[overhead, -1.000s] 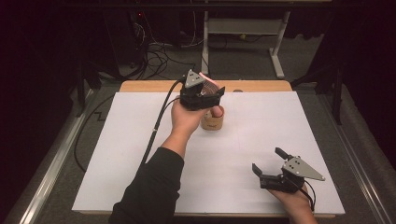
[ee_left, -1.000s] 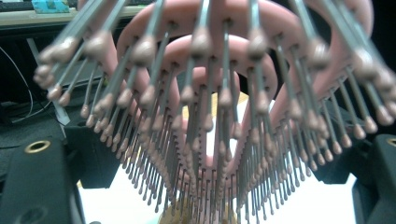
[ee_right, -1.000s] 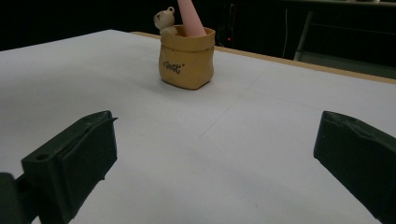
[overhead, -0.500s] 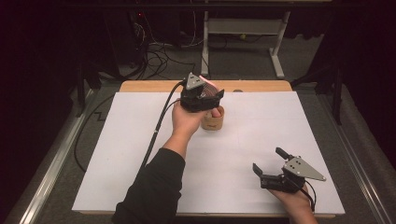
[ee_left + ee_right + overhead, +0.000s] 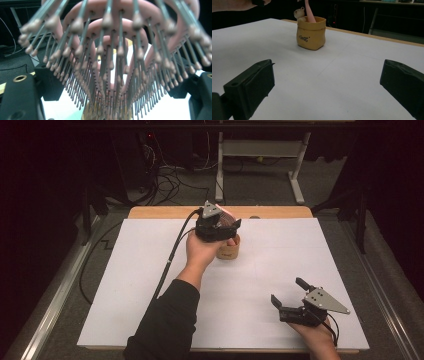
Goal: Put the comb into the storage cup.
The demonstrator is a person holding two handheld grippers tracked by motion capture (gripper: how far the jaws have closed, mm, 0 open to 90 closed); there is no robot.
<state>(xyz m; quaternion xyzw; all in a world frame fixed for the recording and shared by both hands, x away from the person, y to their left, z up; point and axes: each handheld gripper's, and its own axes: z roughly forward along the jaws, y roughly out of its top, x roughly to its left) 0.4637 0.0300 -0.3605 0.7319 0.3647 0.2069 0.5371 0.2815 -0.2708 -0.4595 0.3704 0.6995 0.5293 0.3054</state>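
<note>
Over yellow pot [image 5: 311, 33], L gripper [image 5: 220, 226] grips pink pin-bristled brush [image 5: 117, 57]; R gripper [image 5: 295, 297] released.

The white table top [image 5: 280, 265] is bright under light from above, and the room around it is very dark. Shadows on it are soft and faint. Up close, the pink brush [image 5: 117, 50] looks blurry, most of all its pin tips at the edges. The yellow pot [image 5: 311, 32] looks sharp, but the black jaws near the camera are a bit fuzzy.
</note>
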